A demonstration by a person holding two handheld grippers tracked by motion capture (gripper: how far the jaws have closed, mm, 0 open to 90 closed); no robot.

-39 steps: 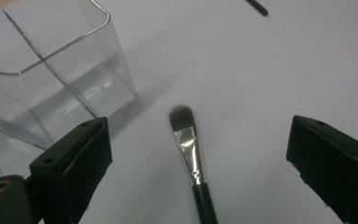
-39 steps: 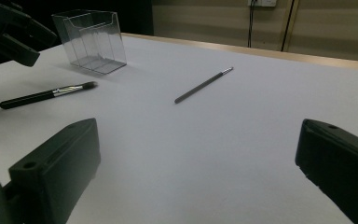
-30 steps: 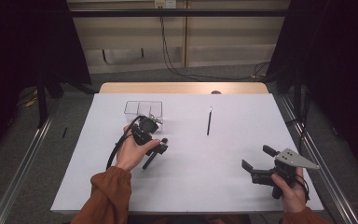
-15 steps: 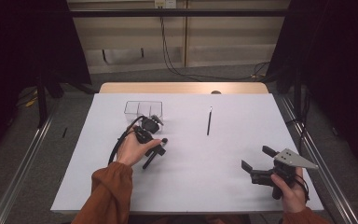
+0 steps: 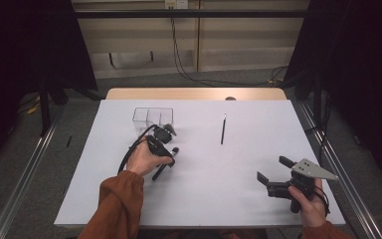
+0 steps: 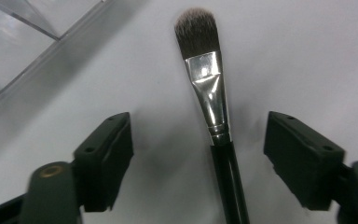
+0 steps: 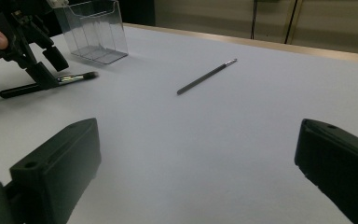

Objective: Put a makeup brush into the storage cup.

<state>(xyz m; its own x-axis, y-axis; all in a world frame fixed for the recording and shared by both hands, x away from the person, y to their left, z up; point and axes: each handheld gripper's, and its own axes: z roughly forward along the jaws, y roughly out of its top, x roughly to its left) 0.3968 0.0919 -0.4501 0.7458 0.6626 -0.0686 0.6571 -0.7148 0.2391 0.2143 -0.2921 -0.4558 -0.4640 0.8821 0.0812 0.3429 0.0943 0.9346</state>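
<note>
Brush [image 6: 205,79] between closing left gripper [image 6: 198,154], untouched; right gripper [image 7: 198,172] wide, thin pencil [image 7: 206,76] beyond

I see a white-topped table [image 5: 238,199] on grey floor [image 5: 49,164], black curtains [image 5: 358,59] at three and nine o'clock, pale wall [image 5: 238,40] at twelve.

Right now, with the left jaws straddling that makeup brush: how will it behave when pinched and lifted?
The makeup brush looks stiff and light. Its glossy round handle may roll or slip as the left gripper, jaws just closing, pinches. Only the soft bristles should flex.
</note>
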